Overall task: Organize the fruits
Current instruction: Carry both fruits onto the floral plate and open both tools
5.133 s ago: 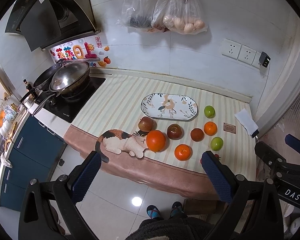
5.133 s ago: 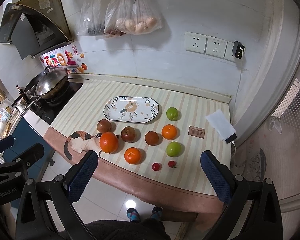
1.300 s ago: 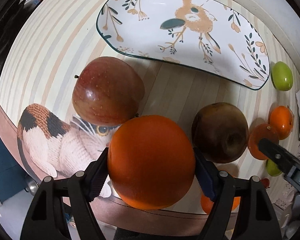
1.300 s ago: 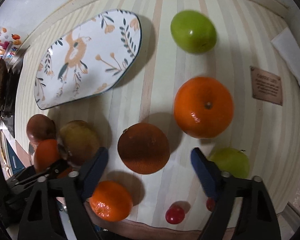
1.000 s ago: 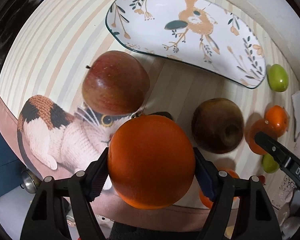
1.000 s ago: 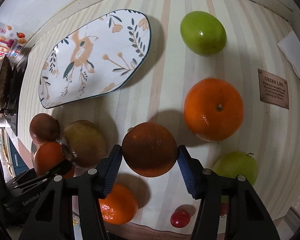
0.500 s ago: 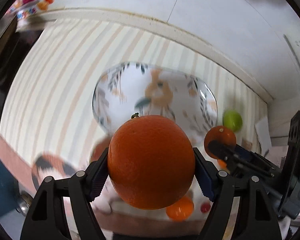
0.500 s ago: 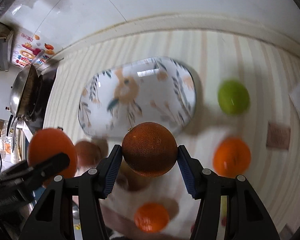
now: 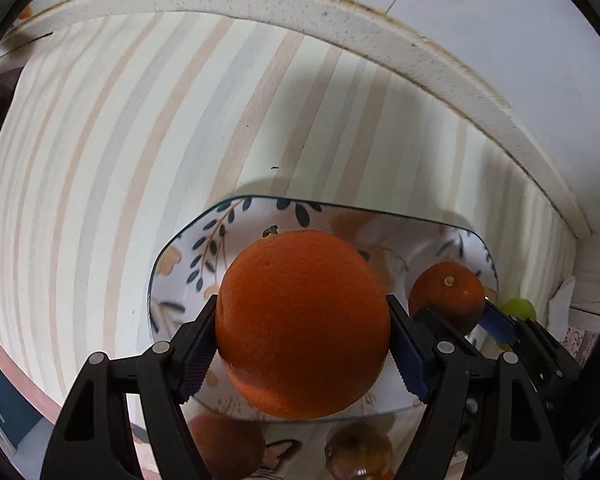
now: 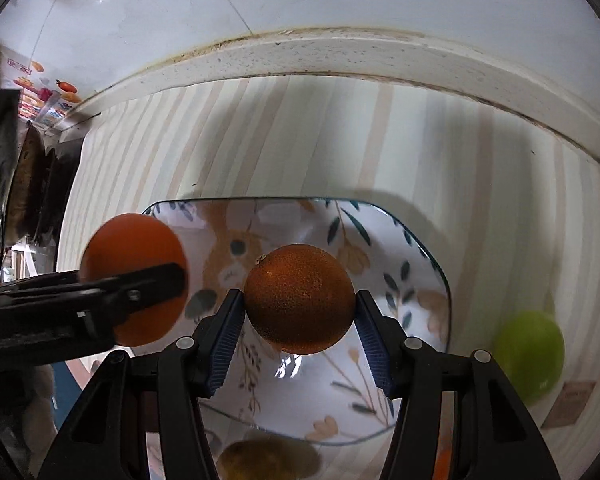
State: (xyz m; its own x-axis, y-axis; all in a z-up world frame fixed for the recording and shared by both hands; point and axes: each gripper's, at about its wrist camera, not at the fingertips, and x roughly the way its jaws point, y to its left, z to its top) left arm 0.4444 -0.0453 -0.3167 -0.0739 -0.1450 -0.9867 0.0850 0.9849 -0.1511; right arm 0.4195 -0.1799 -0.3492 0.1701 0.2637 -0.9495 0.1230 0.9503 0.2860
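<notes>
My left gripper (image 9: 302,354) is shut on a big bright orange (image 9: 302,320) and holds it over the left part of the white floral plate (image 9: 180,280). My right gripper (image 10: 299,336) is shut on a smaller dark orange (image 10: 299,298) and holds it over the plate's middle (image 10: 412,272). The dark orange (image 9: 446,294) and right gripper show at the right in the left wrist view. The big orange (image 10: 134,248) and left gripper show at the left in the right wrist view. I cannot tell whether either fruit touches the plate.
A green fruit (image 10: 528,350) lies right of the plate, beside a small brown card (image 10: 570,400). Two brownish apples (image 9: 226,446) (image 9: 358,450) lie in front of the plate. A raised white ledge (image 10: 340,60) and tiled wall close the back. The stove (image 10: 32,184) is far left.
Both grippers, each holding its orange, have moved forward and down to just over the plate. The other fruits have dropped to the bottom of both views.
</notes>
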